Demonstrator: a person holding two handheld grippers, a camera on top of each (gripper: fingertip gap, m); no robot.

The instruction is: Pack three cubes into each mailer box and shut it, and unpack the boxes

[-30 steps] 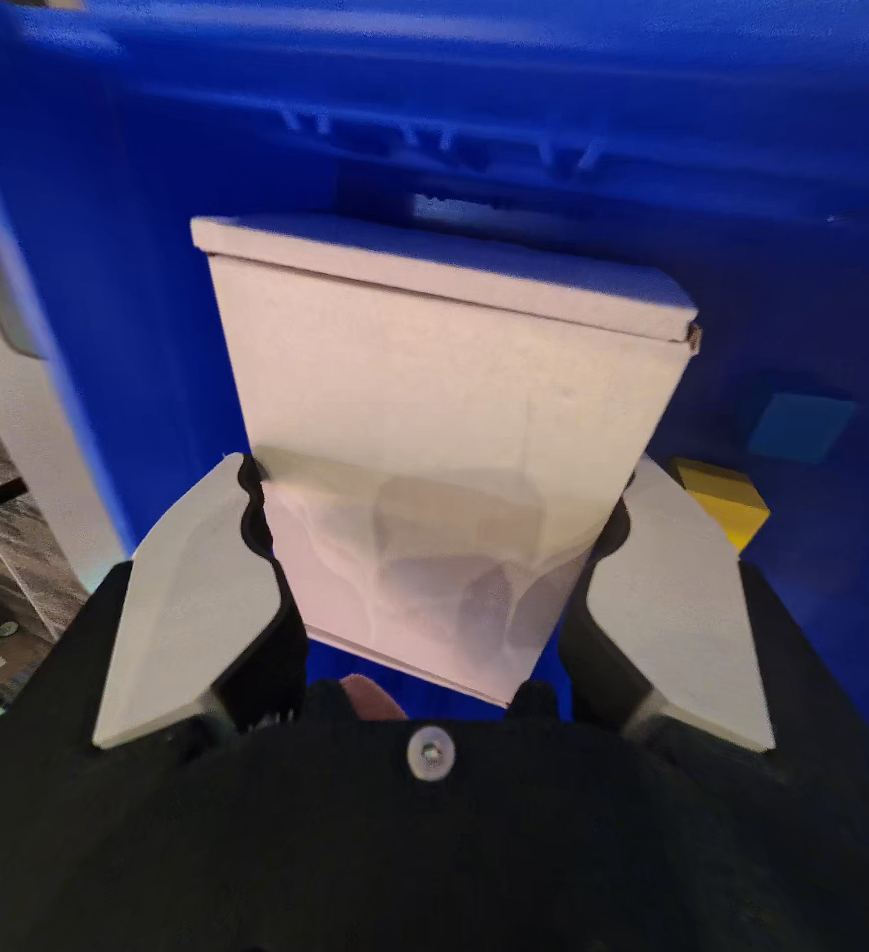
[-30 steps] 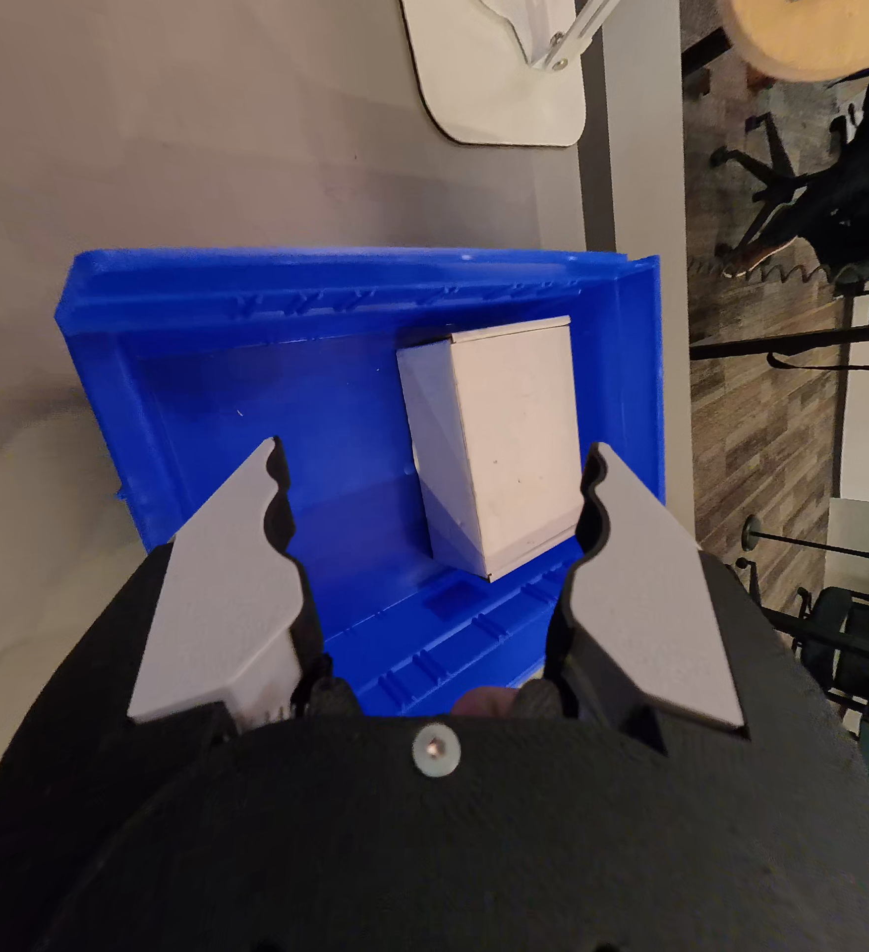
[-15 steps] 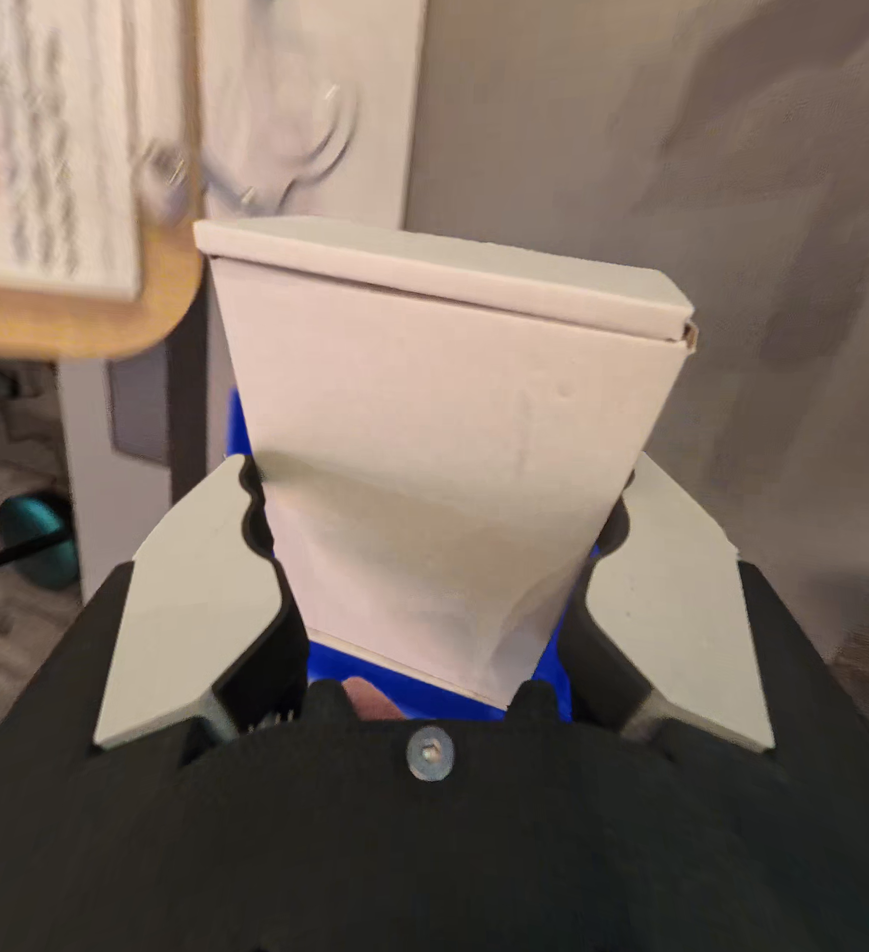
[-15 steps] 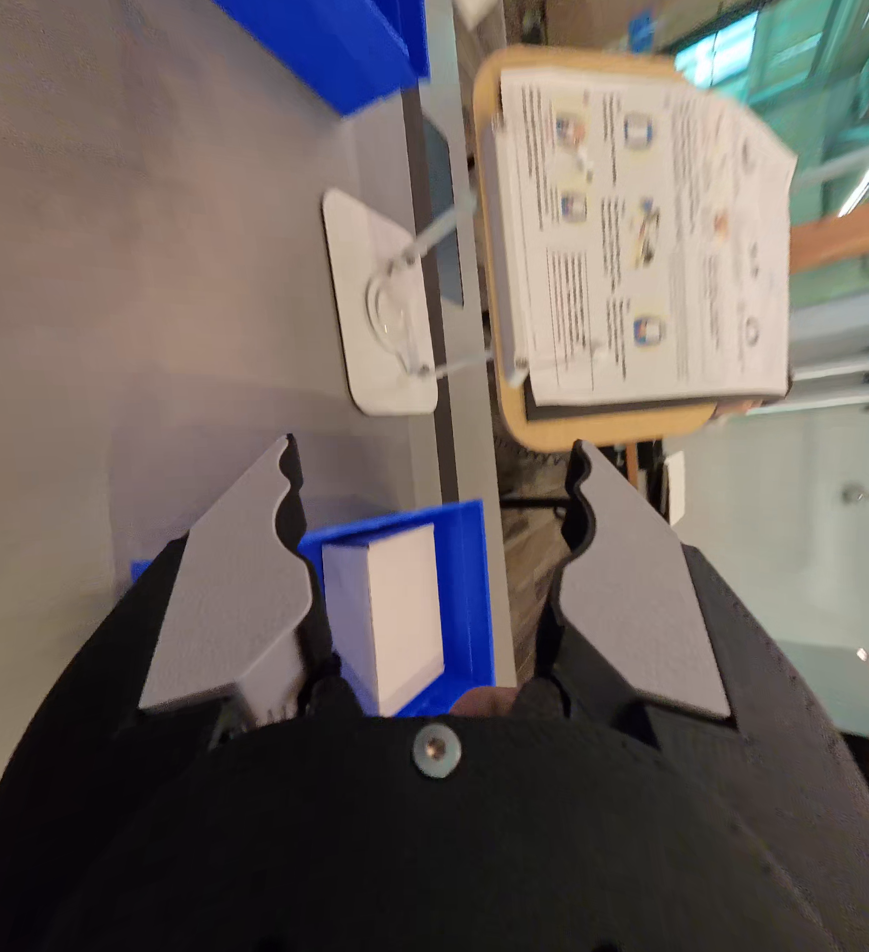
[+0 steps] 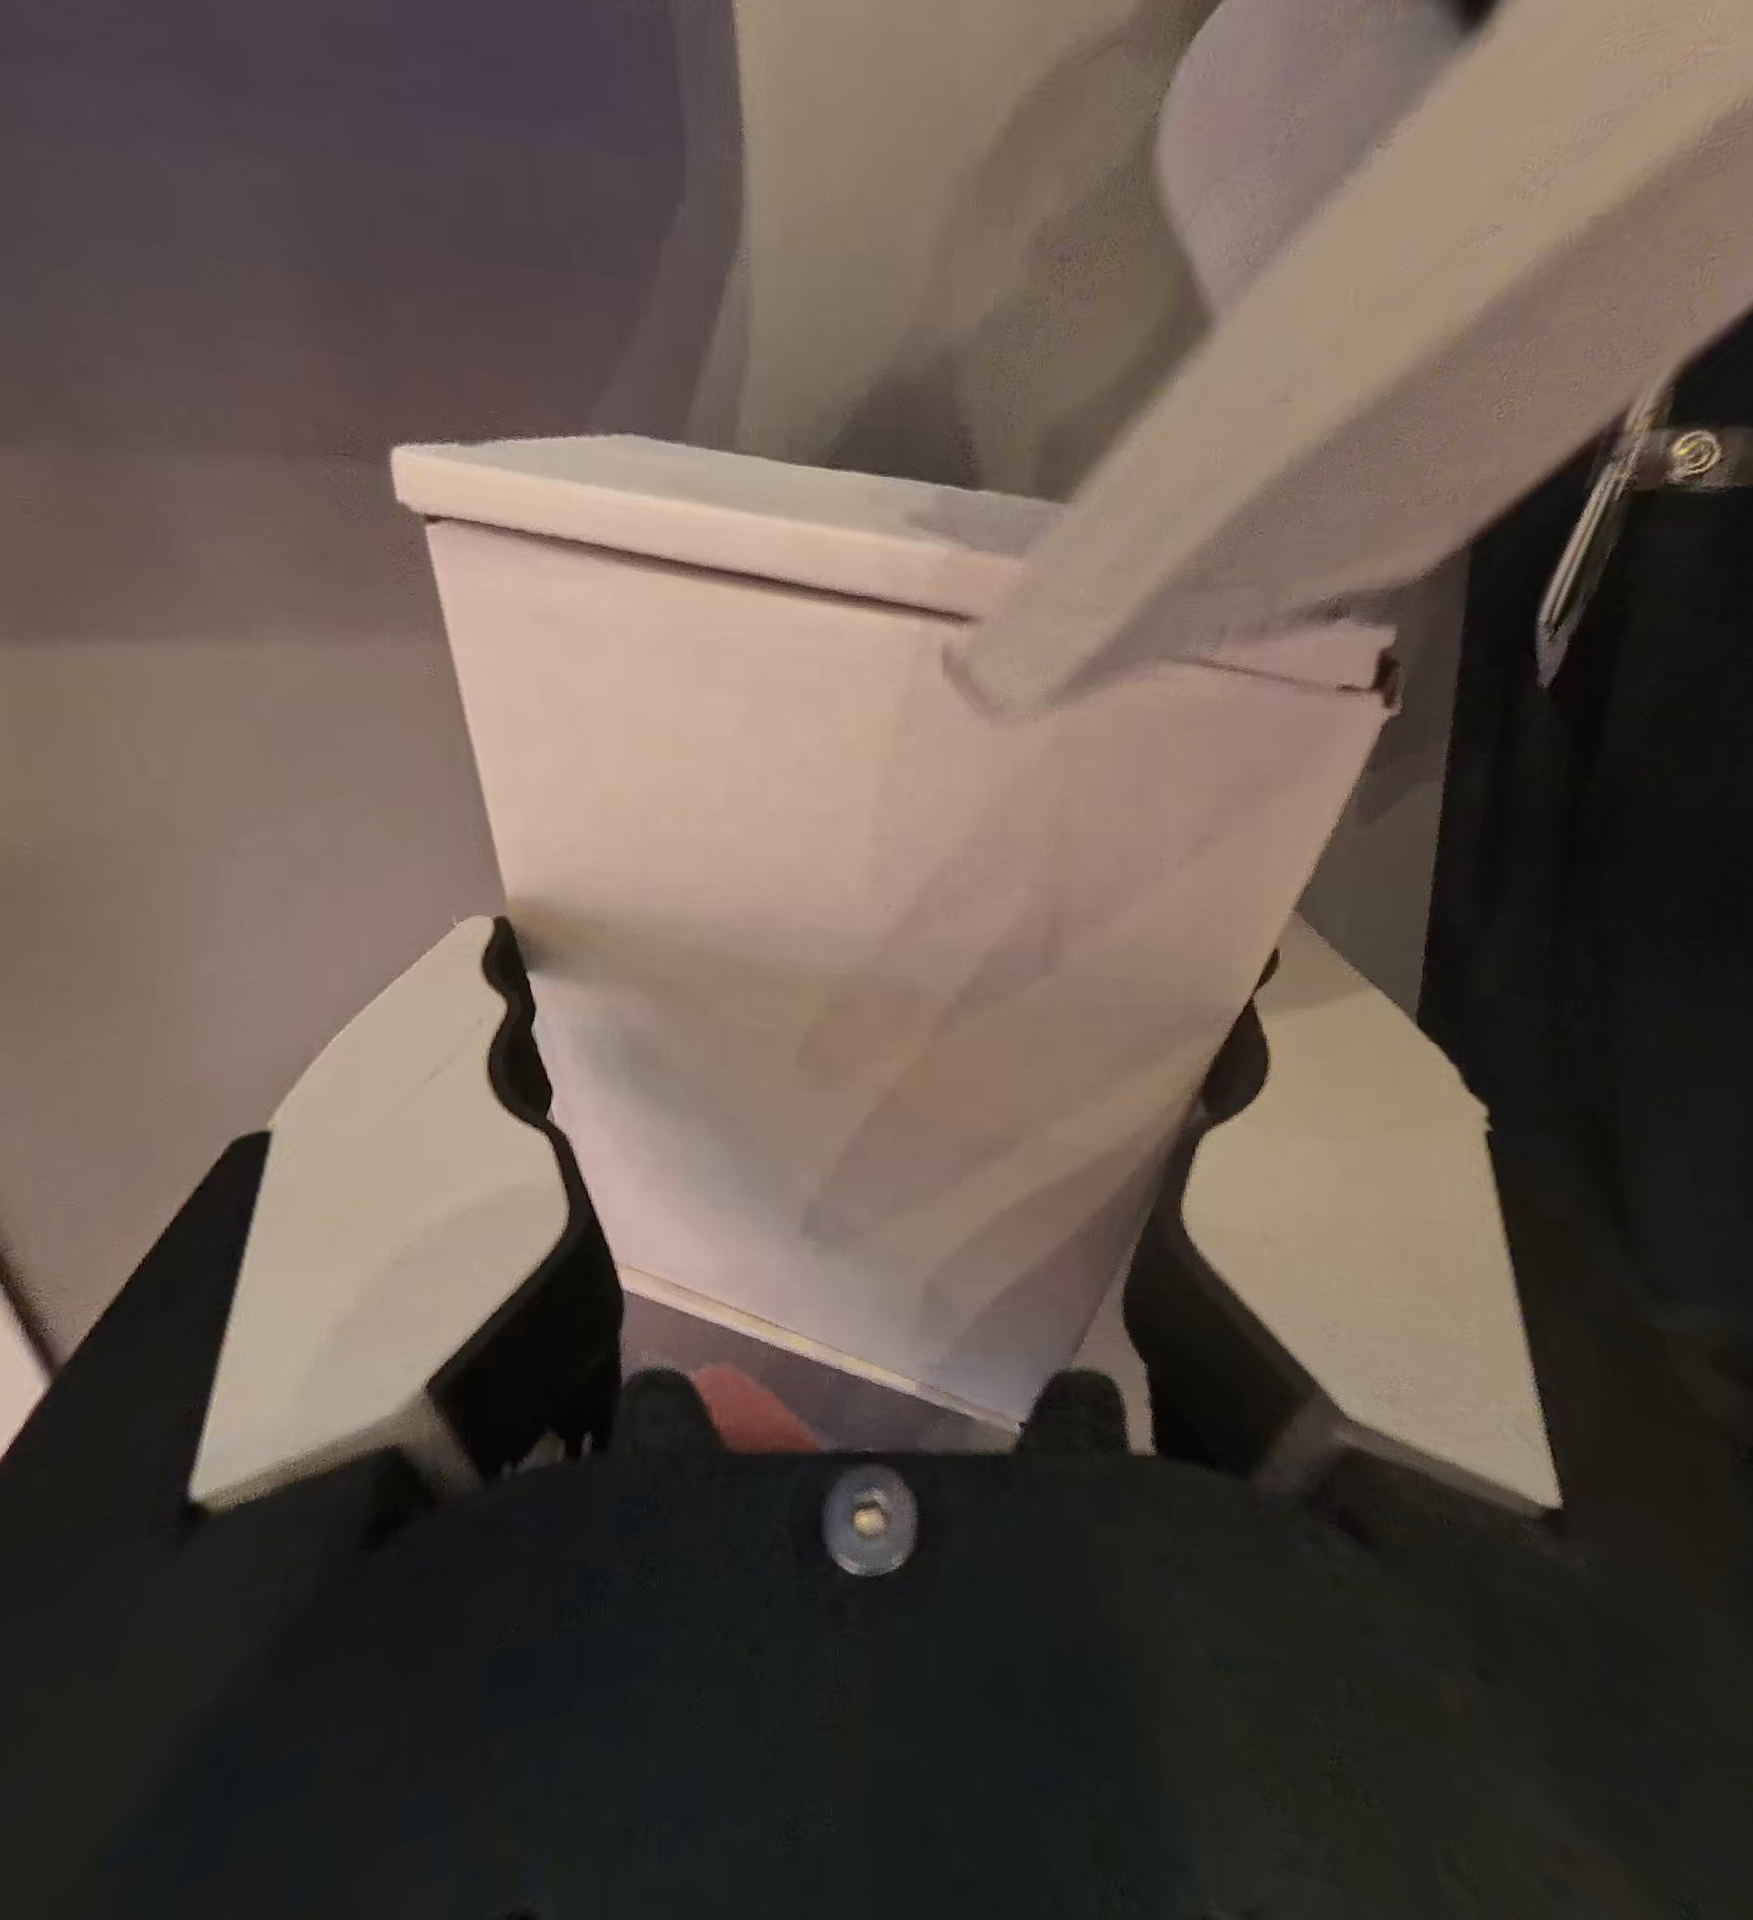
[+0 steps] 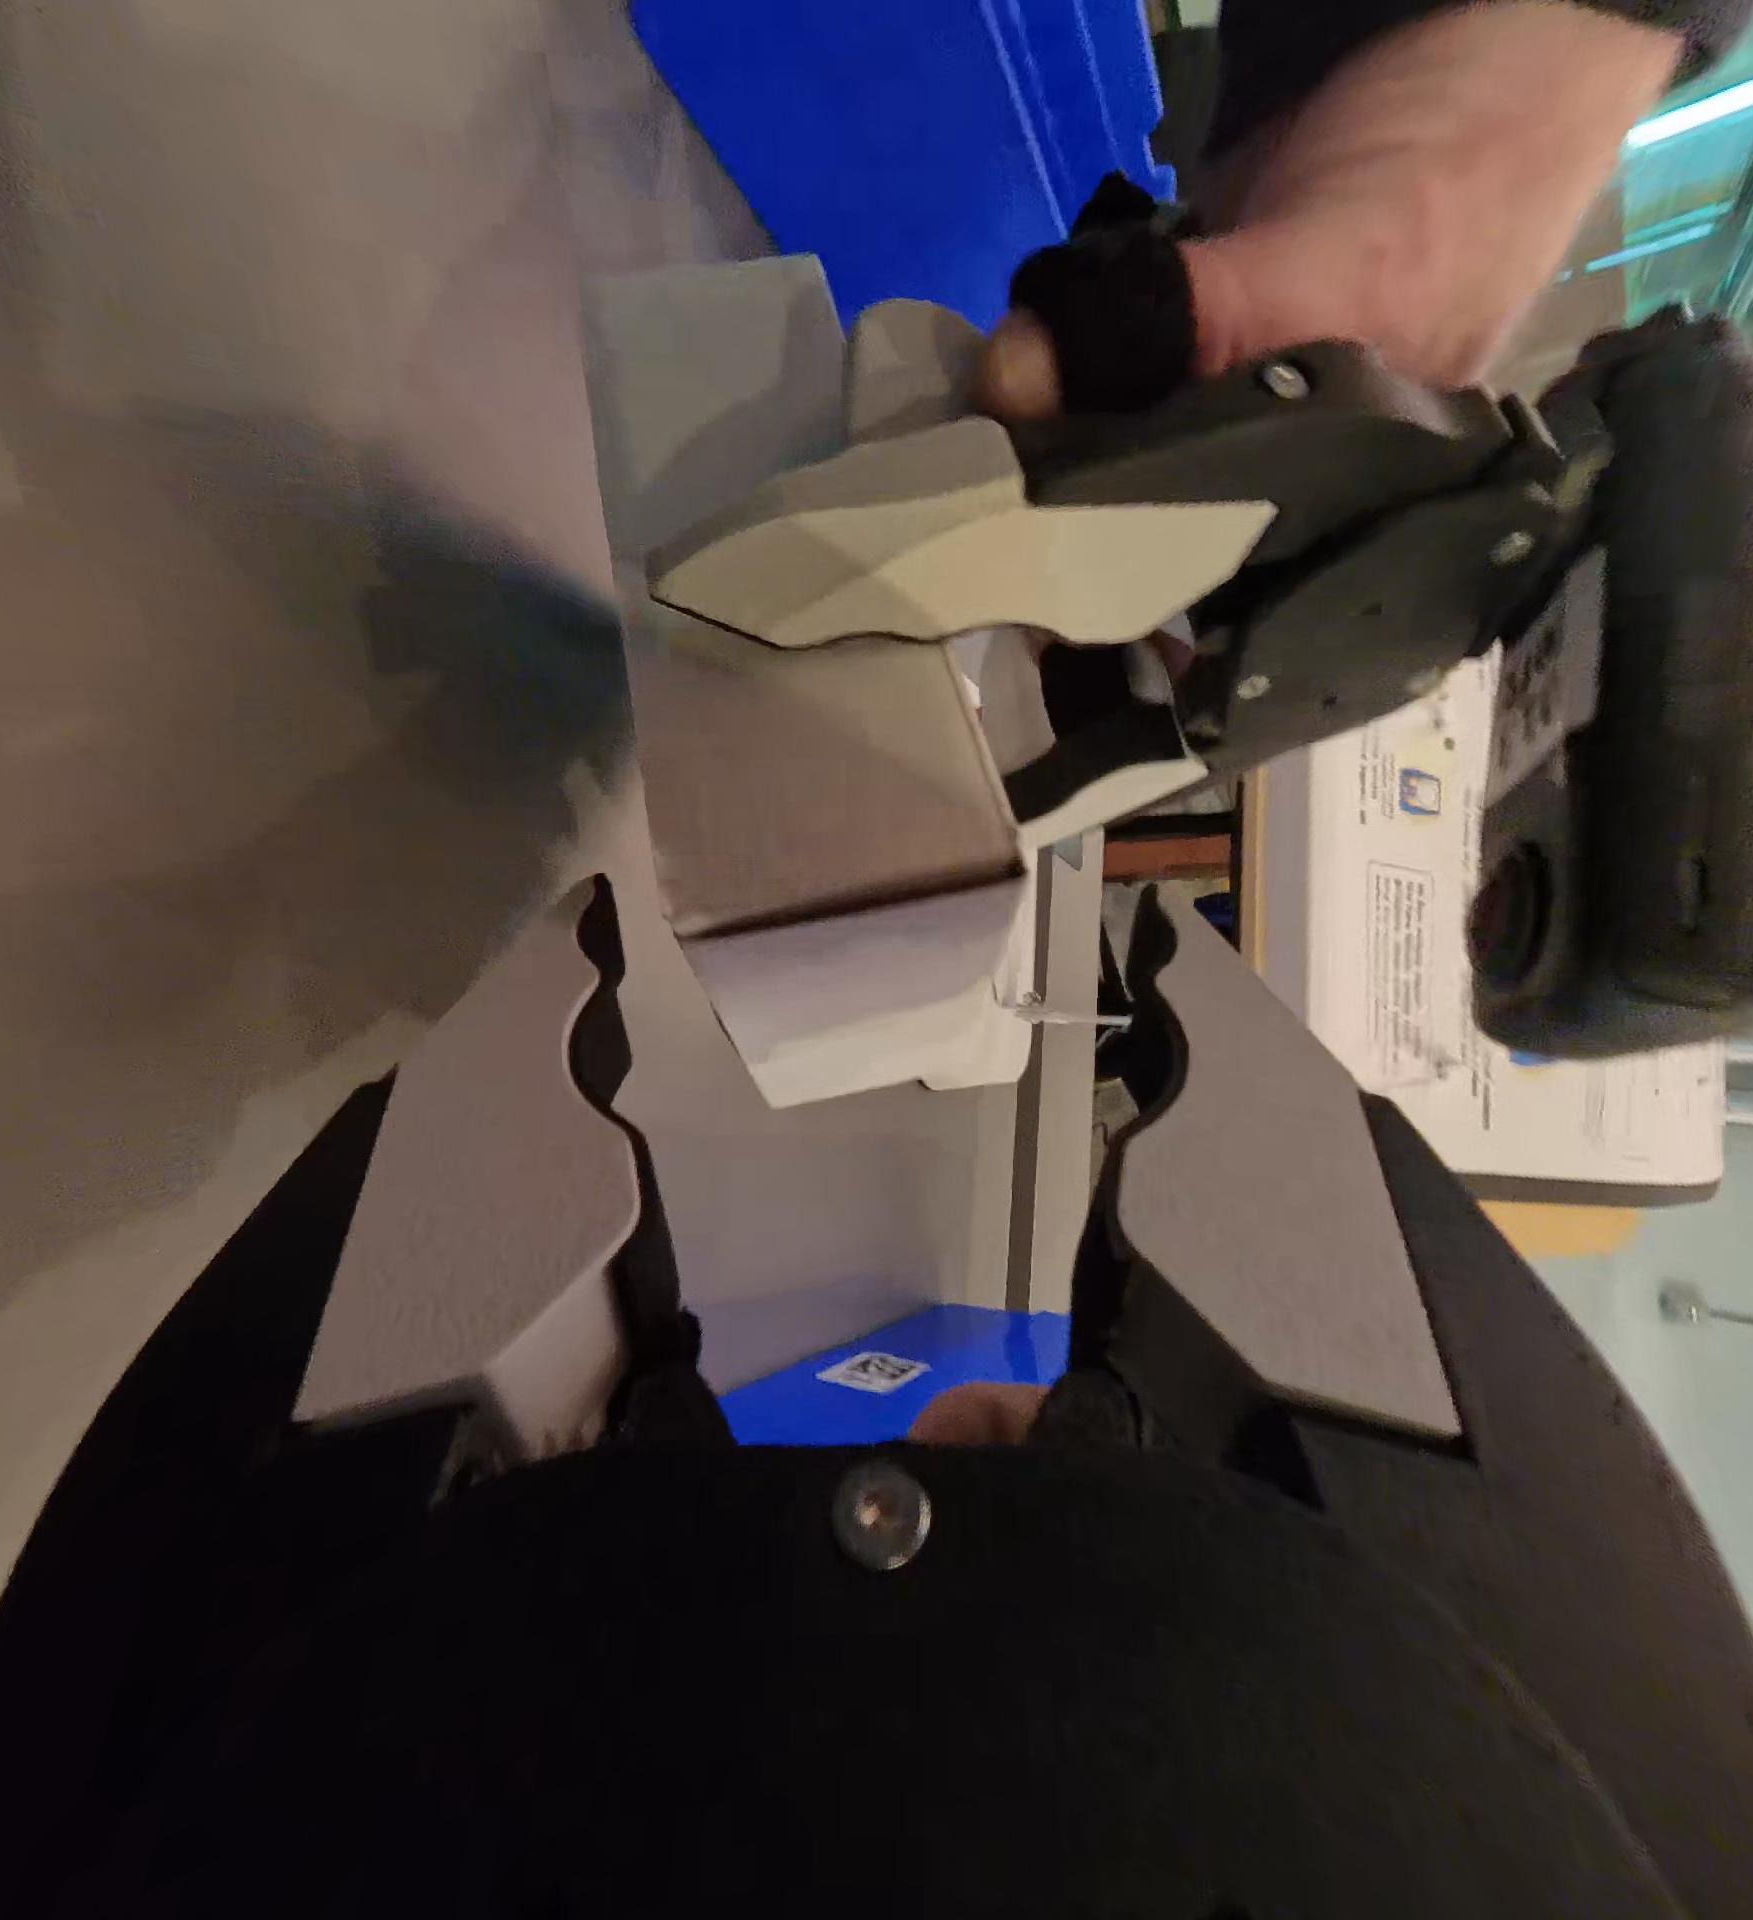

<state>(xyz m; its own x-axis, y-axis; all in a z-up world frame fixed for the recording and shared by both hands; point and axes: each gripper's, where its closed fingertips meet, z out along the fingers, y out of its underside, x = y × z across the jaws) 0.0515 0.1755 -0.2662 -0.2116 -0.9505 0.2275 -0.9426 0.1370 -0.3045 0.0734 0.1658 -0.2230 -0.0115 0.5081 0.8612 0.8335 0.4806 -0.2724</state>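
so the left gripper (image 5: 882,1039) is clenched on the sides of the closed white mailer box (image 5: 882,852), held off the grey table (image 5: 176,520) so the right gripper (image 6: 872,1029), empty and spread wide, can likely reach the lid edge to unpack it.

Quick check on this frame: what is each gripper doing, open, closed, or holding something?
Left gripper: closed on the white box, lid shut.
Right gripper: open, holding nothing, its fingers close to the box.
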